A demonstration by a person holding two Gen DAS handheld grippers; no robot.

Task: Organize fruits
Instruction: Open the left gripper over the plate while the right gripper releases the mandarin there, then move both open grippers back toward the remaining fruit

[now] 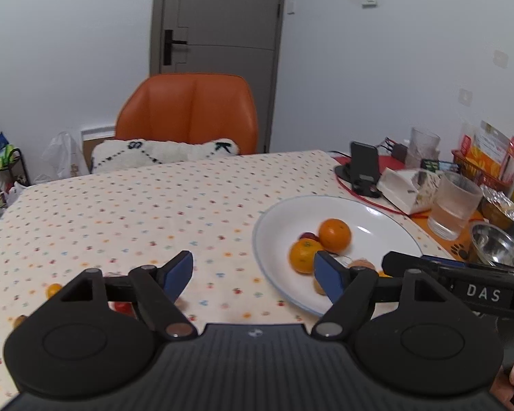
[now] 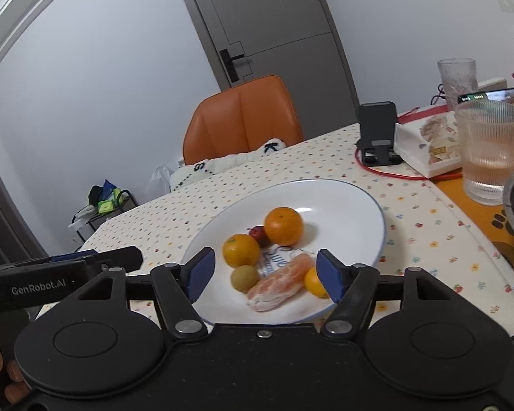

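Right gripper [image 2: 265, 275] spread wide, empty, above the white plate's [image 2: 342, 202] near rim; peeled citrus segment [image 2: 279, 284] lies between its fingers. Left gripper [image 1: 253, 274] likewise released. Cherry tomatoes [image 1: 53, 289] on tablecloth [image 1: 137, 205], partly hidden.

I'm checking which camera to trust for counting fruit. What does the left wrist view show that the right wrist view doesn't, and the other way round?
Only the left wrist view shows small fruits off the plate: a small yellow fruit and a small red fruit on the dotted tablecloth.

Only the right wrist view clearly shows the peeled citrus segments, small green round fruit and small yellow fruit on the plate.

Both show the white round plate, two oranges, and an open left gripper and right gripper.
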